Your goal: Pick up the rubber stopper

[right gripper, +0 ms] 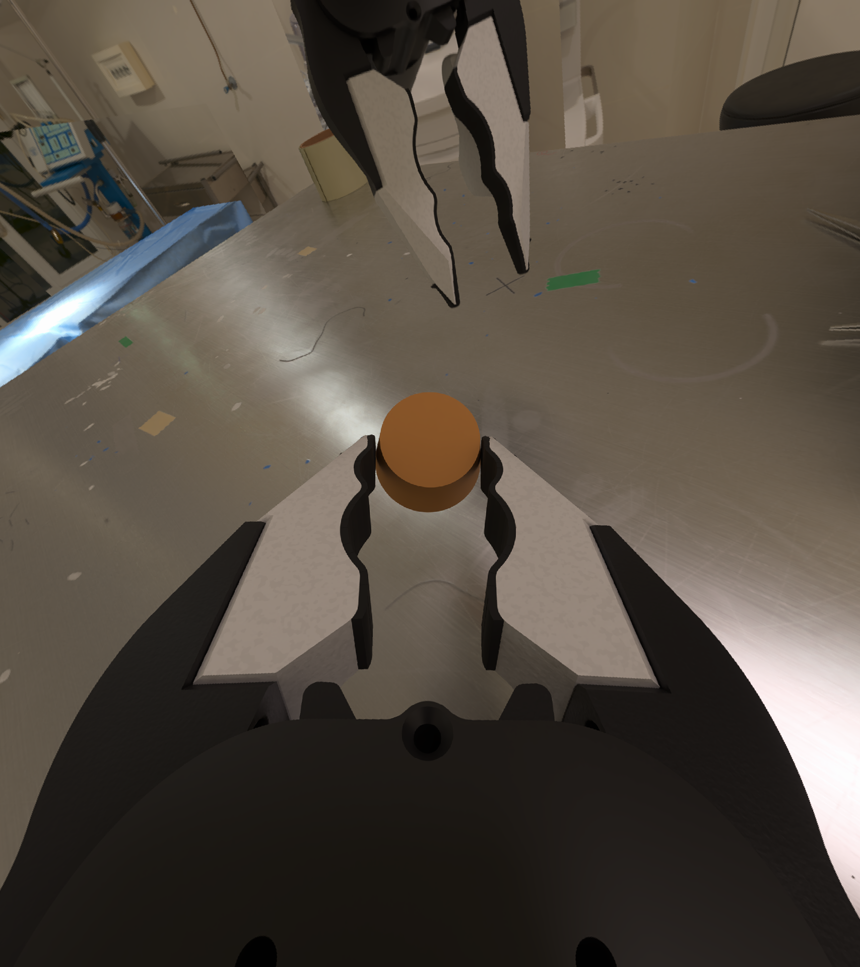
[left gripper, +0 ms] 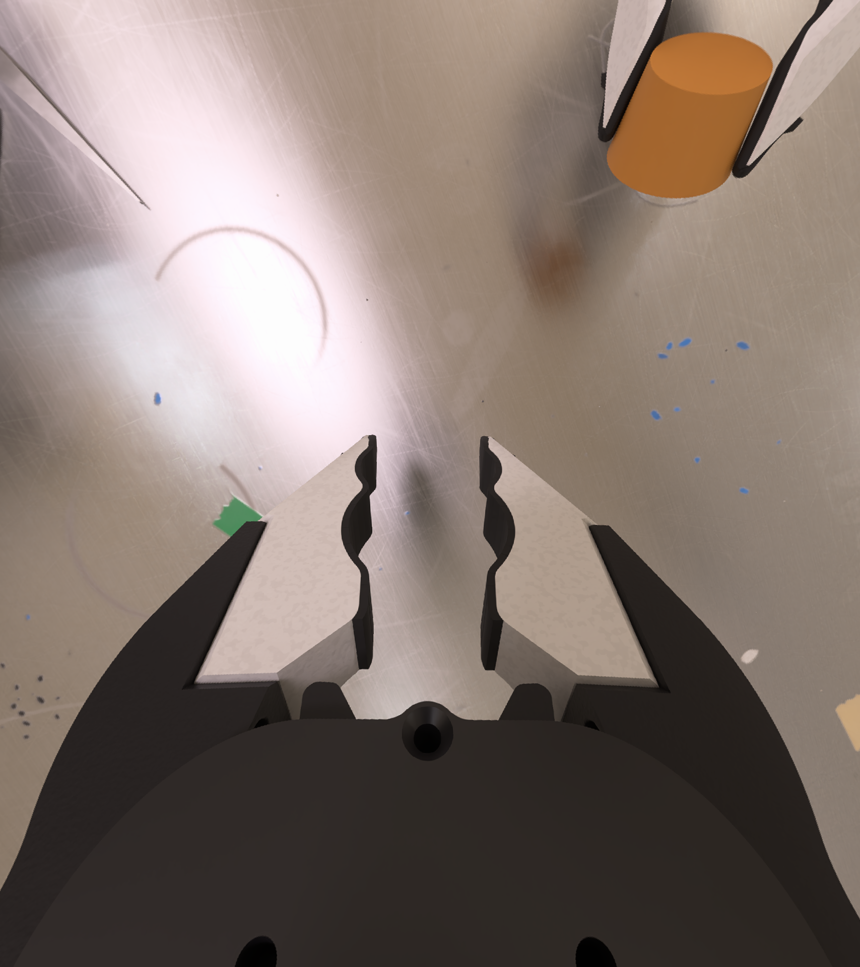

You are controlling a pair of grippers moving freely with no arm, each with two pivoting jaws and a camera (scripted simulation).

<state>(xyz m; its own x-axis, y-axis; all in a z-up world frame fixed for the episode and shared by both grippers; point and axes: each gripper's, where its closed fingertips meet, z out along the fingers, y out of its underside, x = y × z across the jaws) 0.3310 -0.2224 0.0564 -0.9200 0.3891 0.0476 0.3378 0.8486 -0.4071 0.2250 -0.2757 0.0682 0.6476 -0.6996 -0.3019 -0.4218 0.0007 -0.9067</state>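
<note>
Orange and cylindrical, the stopper (right gripper: 427, 452) is pinched between the fingertips of the right gripper (right gripper: 428, 460), its sides pressed by the black pads (right gripper: 490, 465). From the left wrist view it is seen clamped at upper right (left gripper: 687, 117), seemingly raised just off the scratched steel table (left gripper: 469, 324), a blurred reflection lying on the metal below it. The left gripper (left gripper: 427, 450) is held spread over the table with nothing between its fingers. A scrap of green tape (left gripper: 234, 518) is partly hidden beside its left finger.
</note>
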